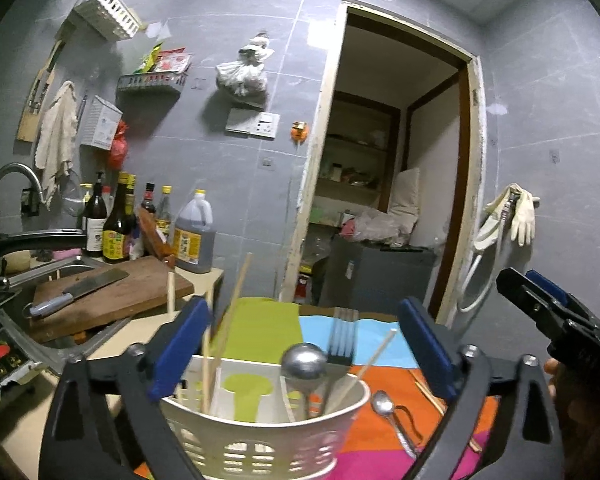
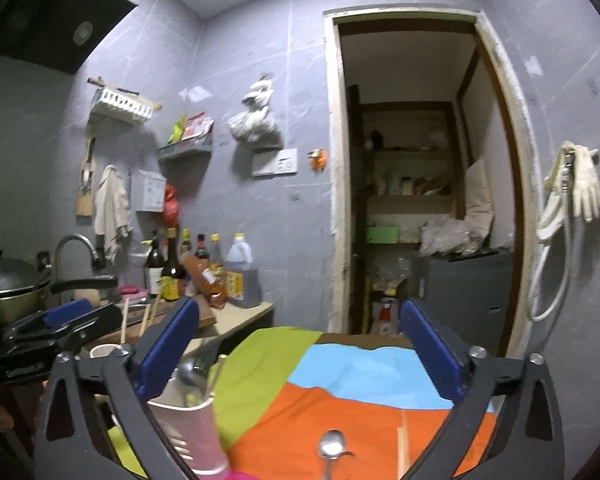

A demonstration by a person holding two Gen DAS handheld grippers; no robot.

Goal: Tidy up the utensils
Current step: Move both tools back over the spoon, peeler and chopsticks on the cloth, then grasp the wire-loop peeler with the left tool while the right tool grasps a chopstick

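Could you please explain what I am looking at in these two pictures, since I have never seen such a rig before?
A person holds a two-finger gripper in each hand; each carries a fisheye camera looking along its fingers. One picture is from the left gripper, the other from the right gripper. The dark frames with blue pads are the jaws, both wide open and holding nothing. On a colourful cloth stands a white holder with a fork, a ladle and chopsticks. A spoon still lies on the cloth beside it.
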